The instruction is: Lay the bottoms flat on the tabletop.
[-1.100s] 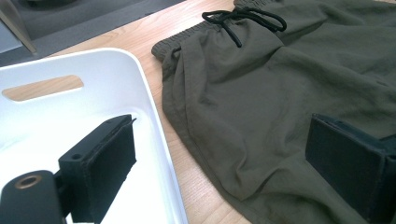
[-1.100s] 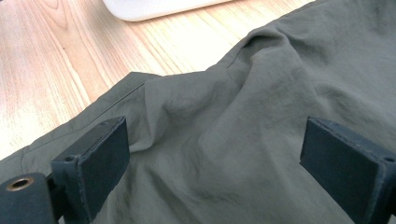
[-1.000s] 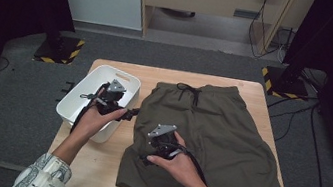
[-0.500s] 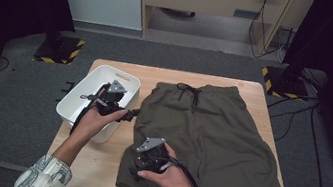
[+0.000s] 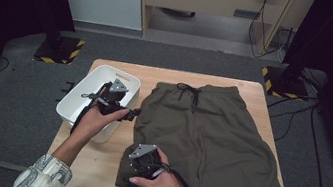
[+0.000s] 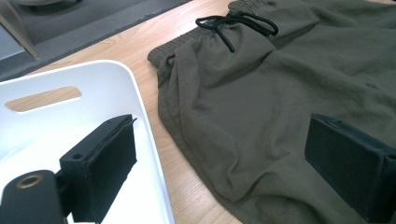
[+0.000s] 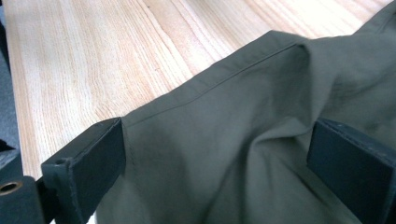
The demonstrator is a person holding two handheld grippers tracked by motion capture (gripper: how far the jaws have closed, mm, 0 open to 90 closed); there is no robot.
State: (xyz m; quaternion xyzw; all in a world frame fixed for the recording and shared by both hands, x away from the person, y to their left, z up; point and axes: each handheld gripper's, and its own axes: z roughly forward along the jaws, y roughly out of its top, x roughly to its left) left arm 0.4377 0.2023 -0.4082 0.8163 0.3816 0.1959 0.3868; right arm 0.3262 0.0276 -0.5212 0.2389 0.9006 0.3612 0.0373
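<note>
The olive-green cotton drawstring shorts (image 5: 207, 145) lie spread flat on the pale wooden table (image 5: 92, 163), their left side seam just right of the left gripper (image 5: 123, 112), whose jaws stand apart above the bin's right rim. The near left leg hem lies between the parted jaws of the right gripper (image 5: 133, 177), with cloth bunched there. The fabric is lightly wrinkled, a black cord tied at the far waistband, and the white rectangular plastic bin (image 5: 84, 96) at left holds nothing visible.
</note>
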